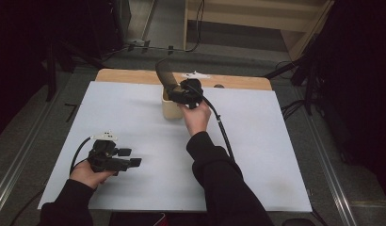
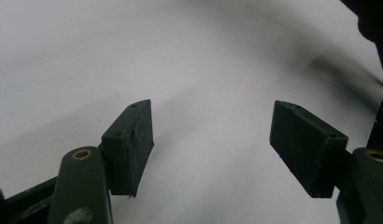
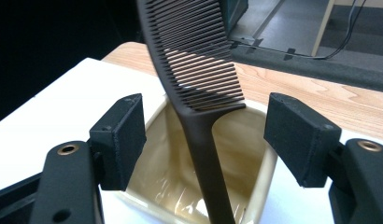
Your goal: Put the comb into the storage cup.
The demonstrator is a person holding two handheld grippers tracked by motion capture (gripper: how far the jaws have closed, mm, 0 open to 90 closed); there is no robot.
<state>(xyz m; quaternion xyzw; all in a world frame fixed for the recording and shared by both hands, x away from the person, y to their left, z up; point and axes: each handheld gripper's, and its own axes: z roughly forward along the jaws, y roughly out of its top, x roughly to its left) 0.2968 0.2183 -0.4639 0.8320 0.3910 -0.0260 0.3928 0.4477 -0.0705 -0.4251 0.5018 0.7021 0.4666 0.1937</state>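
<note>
R fingers [image 3: 206, 140] apart, comb [image 3: 199, 93] in cup [image 3: 262, 182]

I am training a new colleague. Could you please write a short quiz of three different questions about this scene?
1. True or false: the comb stands with its handle down in the beige cup.
2. The right gripper is: A) shut on the comb, B) open around the comb, C) lying on the white sheet.
3. What does the left gripper hold?

Key: 1 true. 2 B. 3 nothing; it is open above the white sheet.
</note>
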